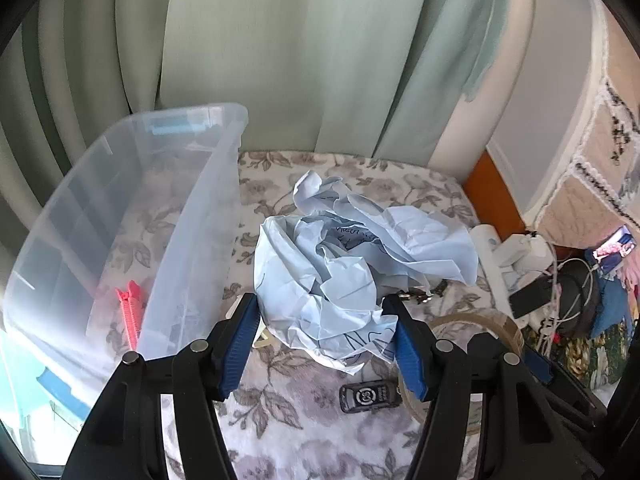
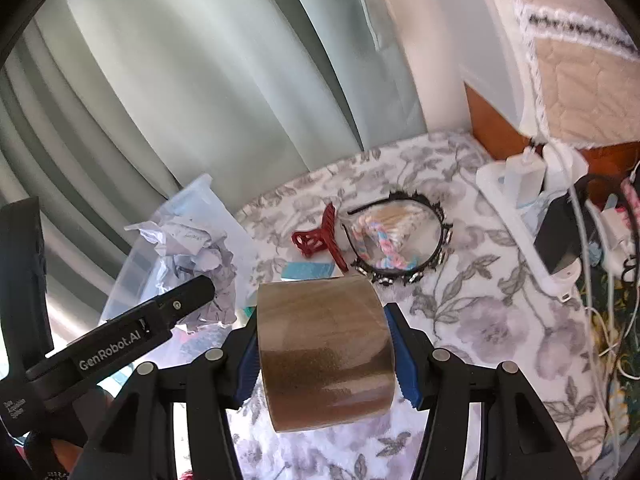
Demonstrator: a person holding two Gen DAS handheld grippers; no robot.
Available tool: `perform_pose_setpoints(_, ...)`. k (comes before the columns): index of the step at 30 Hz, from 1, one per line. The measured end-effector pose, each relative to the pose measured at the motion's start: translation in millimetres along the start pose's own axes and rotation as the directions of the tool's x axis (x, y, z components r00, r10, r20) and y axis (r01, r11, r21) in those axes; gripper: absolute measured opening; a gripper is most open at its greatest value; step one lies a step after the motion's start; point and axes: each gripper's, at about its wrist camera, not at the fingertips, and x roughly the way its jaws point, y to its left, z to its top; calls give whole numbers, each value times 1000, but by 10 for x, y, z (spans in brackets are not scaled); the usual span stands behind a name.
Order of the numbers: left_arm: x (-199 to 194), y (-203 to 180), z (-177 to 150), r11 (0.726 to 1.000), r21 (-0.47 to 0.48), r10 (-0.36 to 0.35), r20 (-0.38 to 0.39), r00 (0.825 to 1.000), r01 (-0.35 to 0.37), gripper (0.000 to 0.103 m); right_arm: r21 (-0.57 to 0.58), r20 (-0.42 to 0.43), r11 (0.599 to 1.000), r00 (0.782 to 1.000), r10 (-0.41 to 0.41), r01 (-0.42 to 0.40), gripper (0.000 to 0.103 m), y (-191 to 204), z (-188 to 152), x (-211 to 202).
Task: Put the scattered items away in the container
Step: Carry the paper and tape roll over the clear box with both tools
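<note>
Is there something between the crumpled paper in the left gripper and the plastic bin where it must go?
Nothing visible blocks it. The left gripper holds the paper just right of the bin, whose top is open. Only the bin's near wall lies between them, so the paper must pass over its rim.

Floral cloth-covered counter (image 2: 480, 320), grey blossoms on white. Resting at about ten o'clock in the left wrist view — clear plastic container (image 1: 192, 216). Near six o'clock there, small dark tag with a round badge (image 1: 370, 397), flat on the cloth. In the right wrist view, toward twelve o'clock: red claw clip (image 2: 318, 238), touching a black beaded headband (image 2: 442, 236) that rings a bag of pastel cotton swabs (image 2: 384, 236). Just below the clip — blue-and-white packet (image 2: 308, 270). At three o'clock, white power strip (image 2: 516, 224) along the edge.
</note>
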Motion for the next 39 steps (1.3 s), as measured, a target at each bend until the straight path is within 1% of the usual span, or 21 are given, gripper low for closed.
perform_pose_setpoints(7, -258, 29, -7, 1000, -4, -7, 42, 999, 7, 65, -16, 62, 1000, 998, 11, -10, 59, 124, 32, -298)
perform_pose_setpoints(10, -361, 54, 18, 1000, -9, -10, 71, 997, 11, 65, -34, 95, 999, 995, 20, -17, 59, 221, 71, -421)
perform_pose_setpoints(18, -718, 303, 43, 1000, -29, 11, 145, 989, -7, 65, -77, 182, 997, 983, 34, -20, 59, 489, 168, -756)
perform_pose_setpoints(24, -951, 501, 75, 998, -59, 25, 208, 978, -13, 65, -117, 234, 993, 971, 50, -23, 59, 709, 232, -963)
perform_pose_setpoints(29, -1073, 692, 80, 996, -94, 31, 242, 970, -8, 65, -145, 238, 989, 969, 61, -26, 59, 902, 253, -979)
perform_pose_setpoints(39, -1133, 1167, 50, 982, -186, 51, 254, 966, -3, 65, -206, 197, 978, 977, 77, -36, 59, 1239, 259, -797)
